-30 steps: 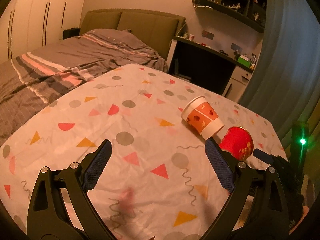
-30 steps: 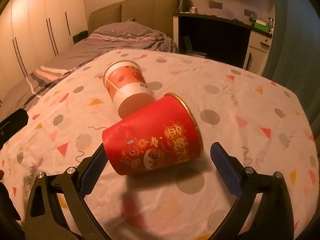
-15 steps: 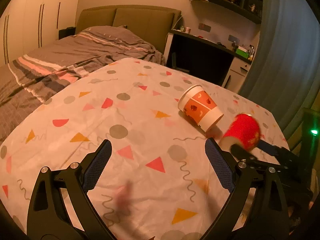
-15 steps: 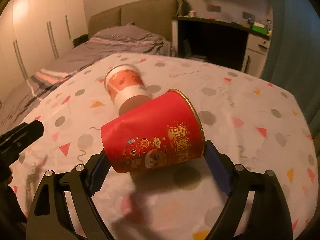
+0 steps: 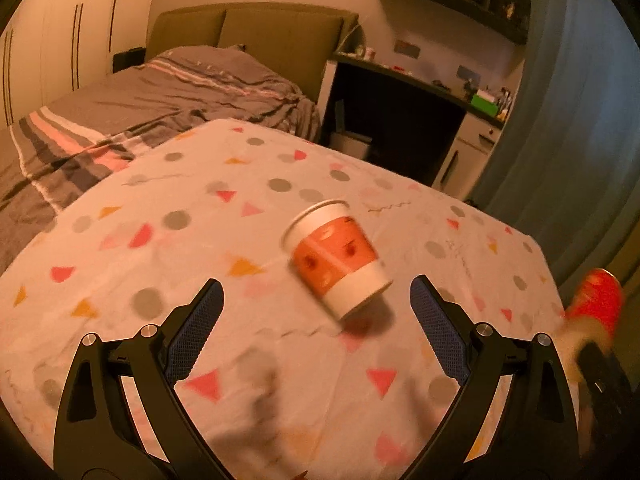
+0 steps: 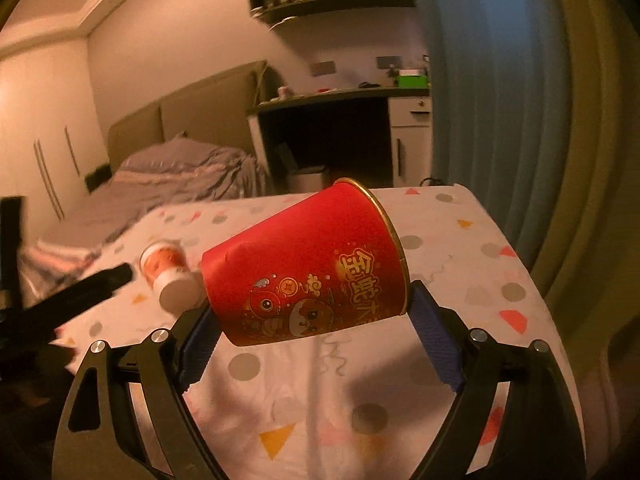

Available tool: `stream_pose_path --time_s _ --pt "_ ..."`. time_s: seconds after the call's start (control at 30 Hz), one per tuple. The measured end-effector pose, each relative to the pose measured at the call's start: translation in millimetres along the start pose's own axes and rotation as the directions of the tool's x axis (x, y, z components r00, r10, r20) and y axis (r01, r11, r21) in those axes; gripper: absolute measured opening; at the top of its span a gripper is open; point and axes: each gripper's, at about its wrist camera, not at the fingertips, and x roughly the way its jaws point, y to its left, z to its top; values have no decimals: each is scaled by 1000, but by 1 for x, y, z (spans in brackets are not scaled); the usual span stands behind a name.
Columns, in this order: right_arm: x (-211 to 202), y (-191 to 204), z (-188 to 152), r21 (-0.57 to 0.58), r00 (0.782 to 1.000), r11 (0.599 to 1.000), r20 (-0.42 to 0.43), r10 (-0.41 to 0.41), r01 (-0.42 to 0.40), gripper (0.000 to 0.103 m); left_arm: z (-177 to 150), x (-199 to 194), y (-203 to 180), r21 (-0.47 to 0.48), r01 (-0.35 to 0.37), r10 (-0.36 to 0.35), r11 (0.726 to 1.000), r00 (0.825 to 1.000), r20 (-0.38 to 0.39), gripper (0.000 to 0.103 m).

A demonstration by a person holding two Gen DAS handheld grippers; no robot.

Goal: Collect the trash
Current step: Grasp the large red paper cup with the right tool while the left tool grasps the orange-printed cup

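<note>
My right gripper (image 6: 316, 320) is shut on a red paper cup (image 6: 308, 260) with gold print, held on its side above the table with its rim to the right. The red cup also shows blurred at the right edge of the left wrist view (image 5: 598, 300). An orange and white paper cup (image 5: 338, 260) lies on its side on the patterned tablecloth (image 5: 160, 248); it also shows small in the right wrist view (image 6: 170, 270). My left gripper (image 5: 316, 316) is open and empty, just in front of the orange cup.
A bed with grey striped bedding (image 5: 160, 96) lies beyond the table's left side. A dark desk (image 5: 400, 120) with white drawers and wall shelves stands behind. A blue curtain (image 5: 560, 140) hangs at the right. The table's right edge (image 6: 520, 260) is close.
My right gripper has closed on the red cup and lifted it off the table, swinging right. My left gripper has moved toward the orange cup, still open.
</note>
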Motion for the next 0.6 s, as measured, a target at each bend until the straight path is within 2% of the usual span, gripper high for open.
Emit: stream_pose_path --time_s 0.2,0.3,0.5,0.6 --pt "1 -22 6 71 1000 997 10 6 -6 85 14 49 -19 -2 -57 56 998 996 -62 93" --pt "4 -31 8 92 1000 996 13 -10 9 85 14 61 -22 4 -73 73 997 995 -73 93" --pt "9 -48 9 149 999 988 7 -31 30 85 12 74 -31 51 -52 56 997 995 -79 92" --pt "8 -51 9 156 999 987 9 -38 36 85 11 79 -28 51 -48 52 998 994 -91 83"
